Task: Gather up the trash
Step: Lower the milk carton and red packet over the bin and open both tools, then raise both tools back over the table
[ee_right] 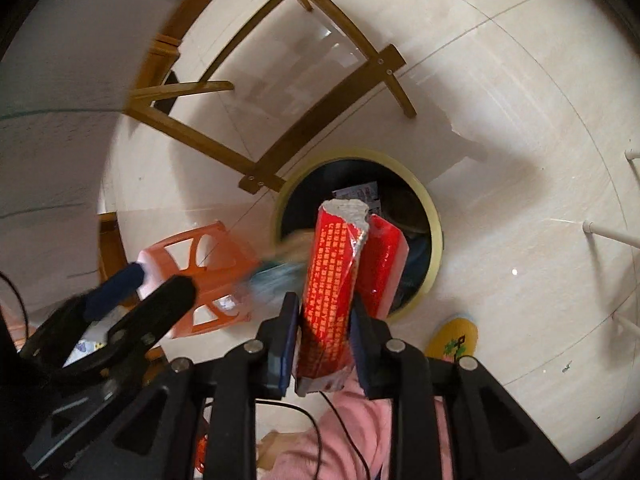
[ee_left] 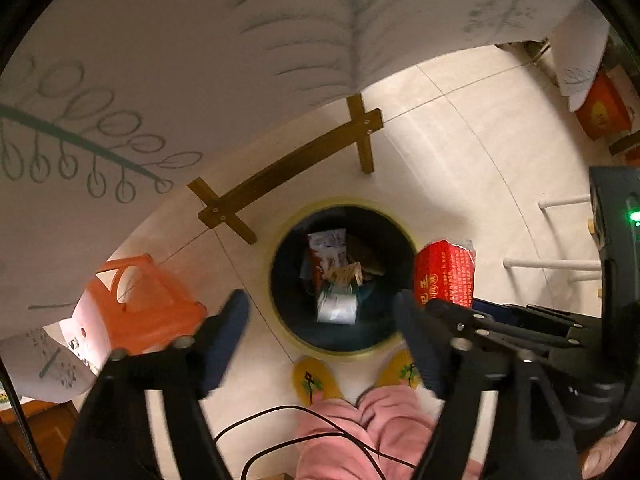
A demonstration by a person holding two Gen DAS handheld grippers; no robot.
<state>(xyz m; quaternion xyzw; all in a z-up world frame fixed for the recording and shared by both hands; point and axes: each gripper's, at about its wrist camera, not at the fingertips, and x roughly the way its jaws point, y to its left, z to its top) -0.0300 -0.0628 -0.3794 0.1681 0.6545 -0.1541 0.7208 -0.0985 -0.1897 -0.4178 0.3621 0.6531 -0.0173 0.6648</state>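
Trash here is a red foil wrapper (ee_right: 334, 280) with rows of small gold print and a torn silvery top edge. It stands upright in the centre of the right wrist view, pinched low down between the dark blue pads of the right tongs (ee_right: 325, 332), and its top overlaps the mouth of a round dark bin with a pale yellow rim (ee_right: 436, 224). In the left wrist view the same wrapper (ee_left: 444, 274) shows just right of the bin (ee_left: 344, 354), which sits at the centre of the frame on the pale tiled floor (ee_left: 472, 152). Inside the bin lie crumpled white and printed packets (ee_left: 334, 276). The left tongs (ee_left: 322, 310) are spread wide and hold nothing, one blue pad on each side of the bin's mouth. An orange plastic stool (ee_left: 144, 304) stands at lower left, and a wooden counter frame (ee_left: 288, 164) crosses above the bin. Two yellow slippers (ee_left: 314, 380) and pink trouser legs (ee_left: 372, 424) show along the bottom.
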